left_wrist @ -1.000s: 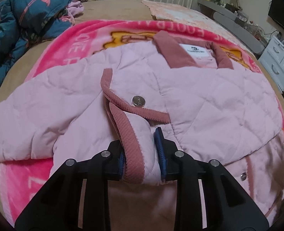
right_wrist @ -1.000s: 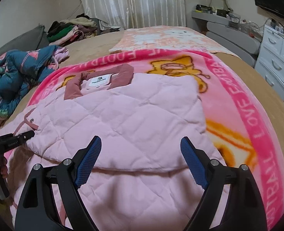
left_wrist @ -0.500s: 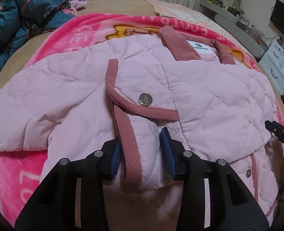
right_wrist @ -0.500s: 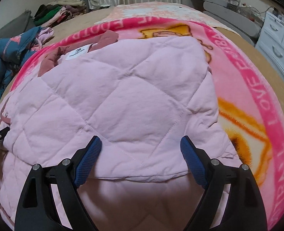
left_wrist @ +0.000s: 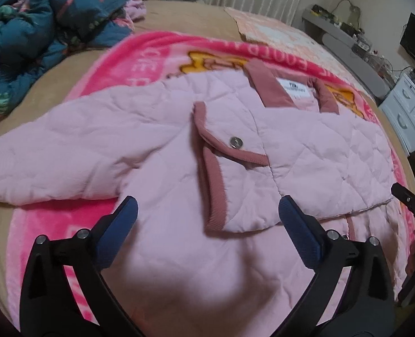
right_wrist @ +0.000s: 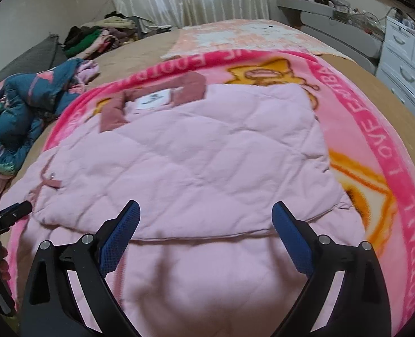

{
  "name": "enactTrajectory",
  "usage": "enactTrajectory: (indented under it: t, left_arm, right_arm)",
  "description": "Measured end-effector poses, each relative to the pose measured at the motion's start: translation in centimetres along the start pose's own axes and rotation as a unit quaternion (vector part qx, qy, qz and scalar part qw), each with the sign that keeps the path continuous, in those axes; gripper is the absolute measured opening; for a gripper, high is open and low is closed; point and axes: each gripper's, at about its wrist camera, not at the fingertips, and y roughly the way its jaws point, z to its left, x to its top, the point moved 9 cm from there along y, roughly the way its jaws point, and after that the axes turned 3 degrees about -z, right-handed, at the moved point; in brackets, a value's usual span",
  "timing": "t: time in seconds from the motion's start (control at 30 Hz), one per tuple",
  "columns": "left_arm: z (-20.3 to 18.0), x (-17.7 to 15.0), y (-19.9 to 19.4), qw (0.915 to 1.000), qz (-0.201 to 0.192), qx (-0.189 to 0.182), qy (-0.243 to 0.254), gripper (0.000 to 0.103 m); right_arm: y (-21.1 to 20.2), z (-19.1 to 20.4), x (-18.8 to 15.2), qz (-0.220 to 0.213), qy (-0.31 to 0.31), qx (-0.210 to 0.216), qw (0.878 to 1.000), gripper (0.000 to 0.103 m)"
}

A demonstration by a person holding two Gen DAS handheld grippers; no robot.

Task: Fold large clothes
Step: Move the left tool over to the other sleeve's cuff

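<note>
Closest to me, my left tool (left_wrist: 206, 214) is spread wide with nothing between its blue pads, hanging just over the jacket (left_wrist: 179, 168), and my right tool (right_wrist: 206, 219) is just as wide and empty over the folded right half of it (right_wrist: 207, 154). The jacket lies flat on the pink blanket (right_wrist: 376, 129) on the bed (left_wrist: 185, 16), collar (left_wrist: 266, 90) at the far end, one side turned in with its cuff (left_wrist: 215, 188) and snap (left_wrist: 236, 142) lying on the middle, the left sleeve (left_wrist: 52, 163) spread out to the side. I judge it light, puffy and soft: the quilting will spring back, so folds want pressing down, and the smooth shell may slip from a shallow pinch. The corduroy trim looks the firmest hold; for the next fold I would take the sleeve near its end, or the hem at both corners. Further off, a blue quilt (left_wrist: 38, 39) is heaped at the left of the bed, close to the sleeve and likely to crowd a wide swing. Beyond it is a pile of clothes (right_wrist: 97, 38), with white drawers (right_wrist: 404, 64) off to the right, well apart from the work
</note>
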Motion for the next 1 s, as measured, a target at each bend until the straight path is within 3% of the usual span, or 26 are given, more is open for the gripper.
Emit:
enactTrajectory:
  t: [0.4,0.53,1.0]
  left_arm:
    - [6.0,-0.1,-4.2,0.997,-0.034,0.054,-0.044,0.094]
    - [8.8,-0.4,-5.3,0.9939,-0.043,0.079,-0.064,0.094]
    - [18.5,-1.8,-7.1,0.9801,-0.052,0.11,-0.157,0.094]
  right_arm:
    - [-3.9,7.5,1.2,-0.034,-0.044,0.034,0.998,0.094]
    - [-4.9,9.9,1.6,-0.046,-0.058,0.042,0.996,0.094]
    - [-5.3,21.6,0.8,-0.048,-0.131,0.091,0.986,0.095]
